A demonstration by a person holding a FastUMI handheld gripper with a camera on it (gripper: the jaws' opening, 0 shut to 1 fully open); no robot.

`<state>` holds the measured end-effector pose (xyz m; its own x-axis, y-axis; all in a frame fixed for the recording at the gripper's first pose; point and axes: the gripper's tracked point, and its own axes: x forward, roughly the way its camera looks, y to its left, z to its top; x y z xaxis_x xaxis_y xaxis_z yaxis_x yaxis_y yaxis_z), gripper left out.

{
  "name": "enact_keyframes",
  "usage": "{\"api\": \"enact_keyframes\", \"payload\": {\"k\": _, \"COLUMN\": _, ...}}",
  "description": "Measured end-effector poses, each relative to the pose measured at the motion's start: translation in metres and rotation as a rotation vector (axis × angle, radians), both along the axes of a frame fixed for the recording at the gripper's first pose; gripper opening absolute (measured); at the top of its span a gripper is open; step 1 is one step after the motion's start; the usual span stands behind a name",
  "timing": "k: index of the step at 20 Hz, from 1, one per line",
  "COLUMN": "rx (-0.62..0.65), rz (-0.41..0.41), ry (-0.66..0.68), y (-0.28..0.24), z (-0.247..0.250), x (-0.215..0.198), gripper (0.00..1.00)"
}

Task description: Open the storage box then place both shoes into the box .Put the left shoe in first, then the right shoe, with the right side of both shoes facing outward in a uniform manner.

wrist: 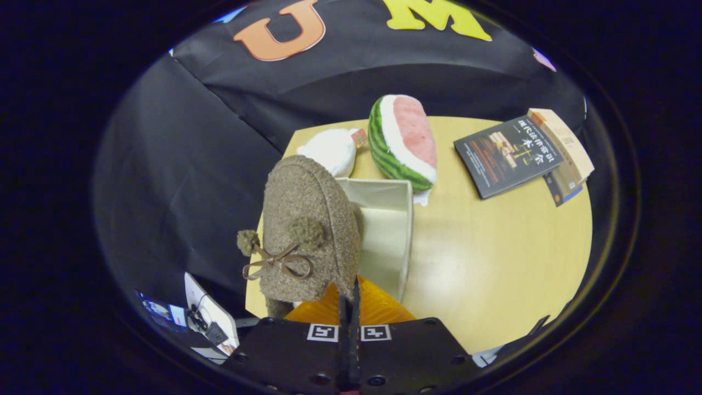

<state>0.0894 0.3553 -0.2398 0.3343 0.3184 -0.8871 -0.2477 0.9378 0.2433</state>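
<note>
Fuzzy brown shoe (310, 230) pinched by closed fingers (349, 299), above open beige storage box (392, 230)

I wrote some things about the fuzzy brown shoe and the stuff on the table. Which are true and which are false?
1. The gripper is shut on the fuzzy brown shoe, holding it above the storage box. True.
2. The storage box has its lid on. False: its top is open and the inside shows.
3. The watermelon slice toy sits on the table just beyond the box. True.
4. The shoe has a red bow. False: the bow is brown, with pom-poms.
5. The books are inside the box. False: they lie on the table, away from it.
</note>
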Motion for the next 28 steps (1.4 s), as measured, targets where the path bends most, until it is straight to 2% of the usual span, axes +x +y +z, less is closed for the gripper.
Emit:
{"api": "enact_keyframes", "payload": {"k": 7, "rx": -0.144, "rz": -0.140, "ry": 0.051, "y": -0.013, "z": -0.070, "x": 0.015, "gripper": 0.00}}
{"api": "enact_keyframes", "payload": {"k": 12, "rx": -0.175, "rz": -0.199, "ry": 0.053, "y": -0.020, "z": -0.080, "x": 0.024, "gripper": 0.01}}
{"api": "enact_keyframes", "payload": {"k": 19, "rx": -0.222, "rz": -0.236, "ry": 0.047, "y": -0.027, "z": -0.082, "x": 0.027, "gripper": 0.02}}
{"api": "enact_keyframes", "payload": {"k": 21, "rx": -0.210, "rz": -0.230, "ry": 0.047, "y": -0.022, "z": -0.081, "x": 0.026, "gripper": 0.13}}
{"api": "enact_keyframes", "payload": {"k": 22, "rx": -0.203, "rz": -0.223, "ry": 0.043, "y": -0.019, "z": -0.080, "x": 0.026, "gripper": 0.13}}
{"api": "enact_keyframes", "payload": {"k": 24, "rx": -0.206, "rz": -0.225, "ry": 0.029, "y": -0.018, "z": -0.078, "x": 0.026, "gripper": 0.22}}
{"api": "enact_keyframes", "payload": {"k": 27, "rx": -0.188, "rz": -0.195, "ry": 0.024, "y": -0.009, "z": -0.076, "x": 0.023, "gripper": 0.42}}
{"api": "enact_keyframes", "payload": {"k": 28, "rx": -0.173, "rz": -0.183, "ry": 0.020, "y": -0.004, "z": -0.076, "x": 0.022, "gripper": 0.45}}
